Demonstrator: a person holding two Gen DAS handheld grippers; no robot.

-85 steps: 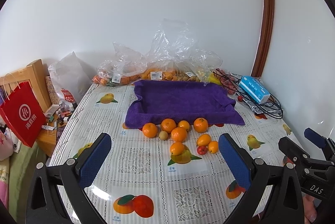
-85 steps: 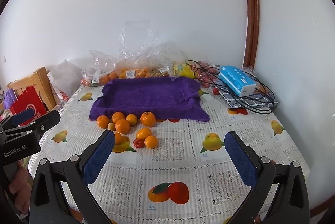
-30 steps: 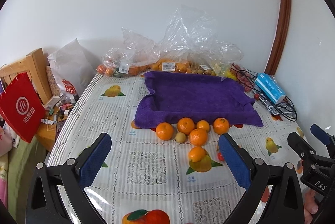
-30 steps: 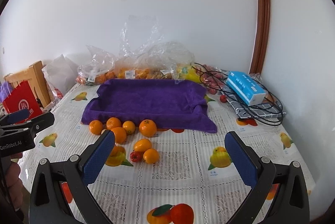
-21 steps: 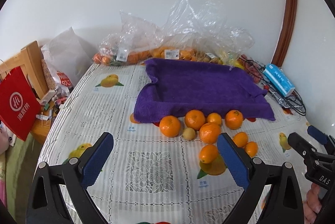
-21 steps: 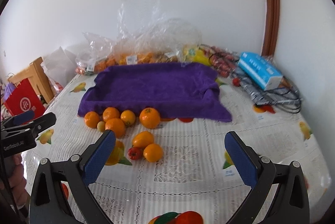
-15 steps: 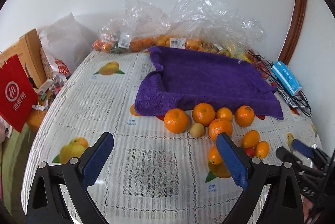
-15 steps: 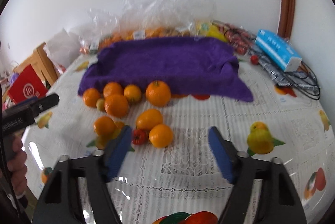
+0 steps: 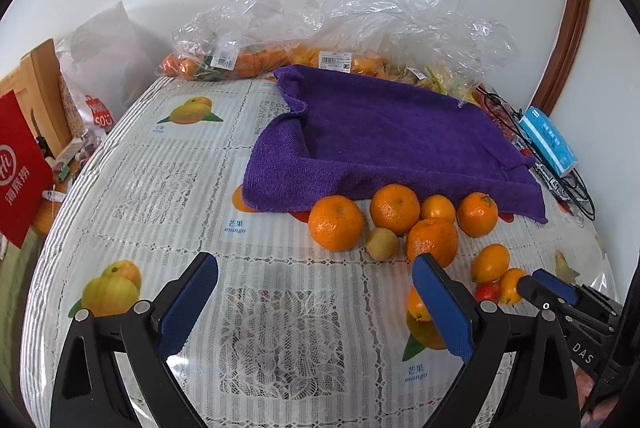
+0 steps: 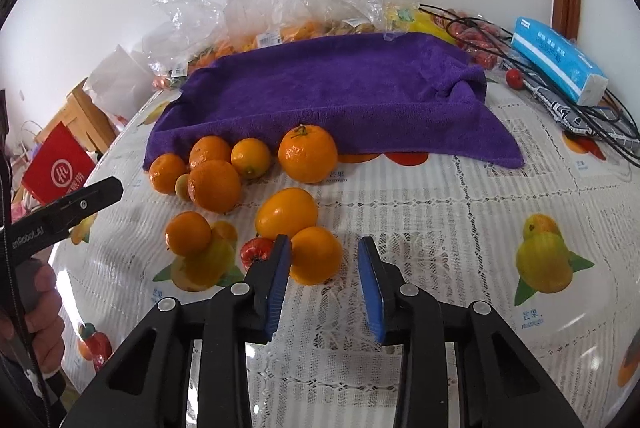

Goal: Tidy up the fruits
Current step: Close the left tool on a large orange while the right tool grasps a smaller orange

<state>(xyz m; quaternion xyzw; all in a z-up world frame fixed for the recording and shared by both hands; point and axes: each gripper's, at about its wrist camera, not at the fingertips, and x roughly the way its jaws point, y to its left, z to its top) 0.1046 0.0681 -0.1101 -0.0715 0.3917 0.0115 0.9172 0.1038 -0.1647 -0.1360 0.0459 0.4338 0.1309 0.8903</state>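
Several oranges lie loose on the table in front of a purple towel-lined tray (image 9: 384, 132) (image 10: 340, 84). In the right wrist view my right gripper (image 10: 325, 268) is partly closed, its jaws narrowed but empty, just in front of a small orange (image 10: 316, 254). A larger oval orange (image 10: 286, 212) and a small red fruit (image 10: 256, 252) sit beside it. My left gripper (image 9: 314, 292) is wide open and empty, low over the tablecloth, short of a big orange (image 9: 335, 222) and a small yellow-green fruit (image 9: 382, 243).
Clear plastic bags of fruit (image 9: 320, 40) line the wall behind the tray. A blue tissue pack (image 10: 558, 60) and black cables (image 10: 600, 124) lie at the right. A red bag (image 9: 18, 168) and wooden furniture stand off the left edge.
Both grippers have moved forward and down toward the fruit. My right gripper's jaws have narrowed from wide open to partly closed near the small orange.
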